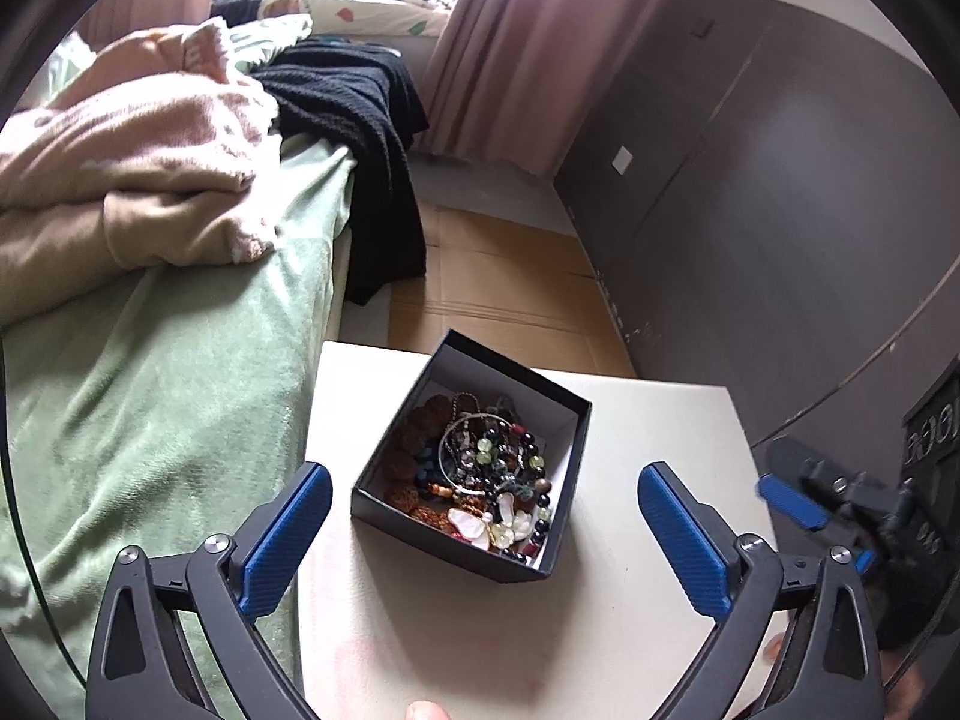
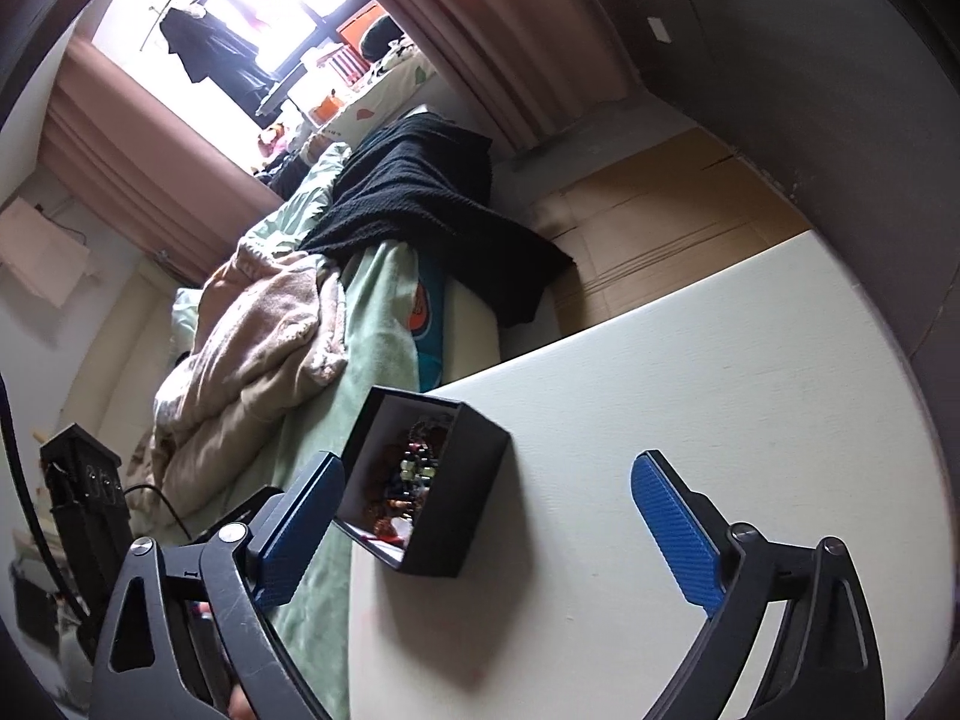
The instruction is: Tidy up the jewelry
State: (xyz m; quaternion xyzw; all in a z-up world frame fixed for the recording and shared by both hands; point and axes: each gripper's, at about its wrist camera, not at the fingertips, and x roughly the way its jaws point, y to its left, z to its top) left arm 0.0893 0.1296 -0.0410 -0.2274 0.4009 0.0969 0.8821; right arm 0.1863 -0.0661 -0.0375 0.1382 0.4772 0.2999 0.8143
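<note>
Left wrist view: left gripper (image 1: 485, 516) angled downward over the jewelry box (image 1: 474, 462), jaws wide apart, empty; right gripper (image 2: 486, 516) likewise.

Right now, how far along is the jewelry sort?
Done: the jewelry sits piled inside the open black box on the white table; none shows loose on the table. In hand: nothing; the left gripper and right gripper are open and empty. Left: the pieces look tangled and unsorted; no lid in view.
</note>
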